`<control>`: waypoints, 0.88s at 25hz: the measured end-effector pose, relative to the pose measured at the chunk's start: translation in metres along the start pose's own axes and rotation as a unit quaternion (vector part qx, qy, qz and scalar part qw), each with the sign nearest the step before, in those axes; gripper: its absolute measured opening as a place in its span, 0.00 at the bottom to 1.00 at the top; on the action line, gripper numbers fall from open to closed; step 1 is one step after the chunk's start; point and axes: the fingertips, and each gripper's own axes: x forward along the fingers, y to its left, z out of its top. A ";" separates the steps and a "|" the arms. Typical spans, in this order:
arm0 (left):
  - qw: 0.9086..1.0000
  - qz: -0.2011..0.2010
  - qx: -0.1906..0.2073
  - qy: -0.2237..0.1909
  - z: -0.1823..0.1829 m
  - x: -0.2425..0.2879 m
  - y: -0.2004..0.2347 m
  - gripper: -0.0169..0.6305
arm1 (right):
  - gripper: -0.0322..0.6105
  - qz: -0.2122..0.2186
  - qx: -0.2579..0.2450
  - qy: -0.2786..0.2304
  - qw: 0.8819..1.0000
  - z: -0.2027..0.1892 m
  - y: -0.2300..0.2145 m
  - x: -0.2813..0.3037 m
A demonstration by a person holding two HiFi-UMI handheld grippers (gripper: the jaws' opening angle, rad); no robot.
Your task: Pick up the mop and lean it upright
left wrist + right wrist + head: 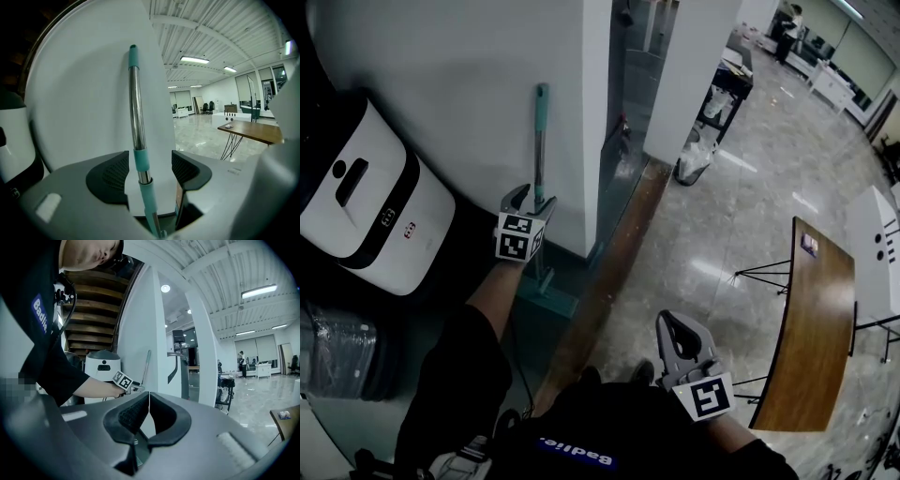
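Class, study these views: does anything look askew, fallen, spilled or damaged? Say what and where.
Nothing stands out. The mop stands nearly upright against the white wall, its handle between the open jaws of the left gripper. The right gripper is shut and empty.

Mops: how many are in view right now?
1. The mop stands upright against the white wall, its handle between the open jaws of the left gripper. Others may be hidden.

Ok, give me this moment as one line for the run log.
mop: upright against white wall | left gripper: open, jaws either side of handle | right gripper: shut, empty
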 end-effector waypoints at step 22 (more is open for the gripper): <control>0.999 0.012 -0.003 0.035 -0.005 0.037 0.016 0.33 | 0.07 -0.038 0.001 0.014 0.999 -0.006 -0.018 -0.026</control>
